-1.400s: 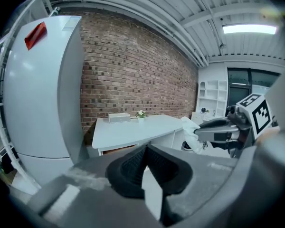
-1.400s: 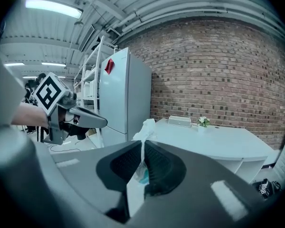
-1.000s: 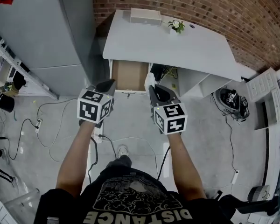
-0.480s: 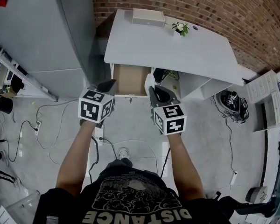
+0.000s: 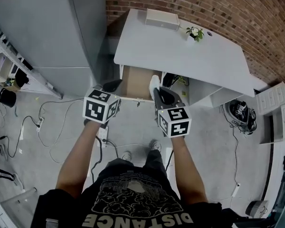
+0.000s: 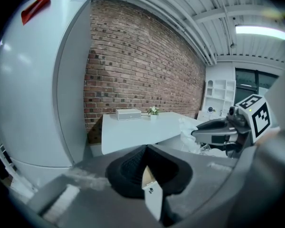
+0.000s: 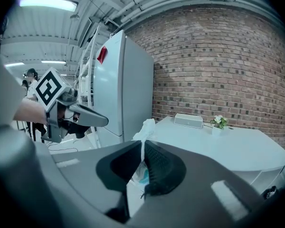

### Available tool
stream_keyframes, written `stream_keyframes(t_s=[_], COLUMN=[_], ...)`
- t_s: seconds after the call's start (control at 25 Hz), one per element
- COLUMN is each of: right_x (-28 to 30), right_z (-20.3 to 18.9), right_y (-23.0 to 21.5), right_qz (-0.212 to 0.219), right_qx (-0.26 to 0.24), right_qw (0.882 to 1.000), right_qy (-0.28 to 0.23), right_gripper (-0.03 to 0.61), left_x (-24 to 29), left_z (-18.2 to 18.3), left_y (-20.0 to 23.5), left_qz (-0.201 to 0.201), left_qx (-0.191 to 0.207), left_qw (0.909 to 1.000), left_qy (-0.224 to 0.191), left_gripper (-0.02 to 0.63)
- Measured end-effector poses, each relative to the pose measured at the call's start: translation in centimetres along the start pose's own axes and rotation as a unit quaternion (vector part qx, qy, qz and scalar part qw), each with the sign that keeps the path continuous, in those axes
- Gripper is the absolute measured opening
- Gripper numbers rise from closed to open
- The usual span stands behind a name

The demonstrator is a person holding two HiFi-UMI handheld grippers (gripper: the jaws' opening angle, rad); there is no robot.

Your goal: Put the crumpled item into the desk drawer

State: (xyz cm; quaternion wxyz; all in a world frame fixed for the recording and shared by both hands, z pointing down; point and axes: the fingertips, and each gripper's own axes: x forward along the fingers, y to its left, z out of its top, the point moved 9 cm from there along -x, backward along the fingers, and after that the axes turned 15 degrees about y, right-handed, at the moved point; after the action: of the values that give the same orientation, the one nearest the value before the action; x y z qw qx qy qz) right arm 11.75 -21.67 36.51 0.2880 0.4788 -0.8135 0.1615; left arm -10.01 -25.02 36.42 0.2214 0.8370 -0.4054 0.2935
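The crumpled item [image 5: 154, 81] is clamped in the jaws of the right gripper [image 5: 158, 91], at the right edge of the open drawer [image 5: 134, 83], upper centre. The left gripper [image 5: 111, 85] is held alongside, jaws together and empty.

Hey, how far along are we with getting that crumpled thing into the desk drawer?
Done: the desk drawer stands open, and the right gripper is shut on the crumpled white item. In hand: the item is held up near the drawer's front, not yet released. Left: bring it over the drawer and let go. The left gripper is shut and empty.
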Motion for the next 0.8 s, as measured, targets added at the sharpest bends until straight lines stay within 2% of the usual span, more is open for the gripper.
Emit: stream_keyframes(t_s=[0.32, 0.8], right_x=[2.5, 7.1], right_z=[1.2, 4.9], right_y=[-2.2, -6.9], right_qz=[0.026, 0.113], right_qx=[-0.022, -0.072], right_qw=[0.999, 0.991], right_qy=[-0.004, -0.005], right_gripper=[0.018, 0.018], left_x=[1.8, 4.0], left_z=[1.1, 3.7], left_y=[0.8, 0.9], left_qz=[0.030, 0.110], left_qx=[-0.018, -0.074], left_qw=[0.9994, 0.9911], left_qy=[-0.007, -0.014], left_gripper=[0.003, 0.003])
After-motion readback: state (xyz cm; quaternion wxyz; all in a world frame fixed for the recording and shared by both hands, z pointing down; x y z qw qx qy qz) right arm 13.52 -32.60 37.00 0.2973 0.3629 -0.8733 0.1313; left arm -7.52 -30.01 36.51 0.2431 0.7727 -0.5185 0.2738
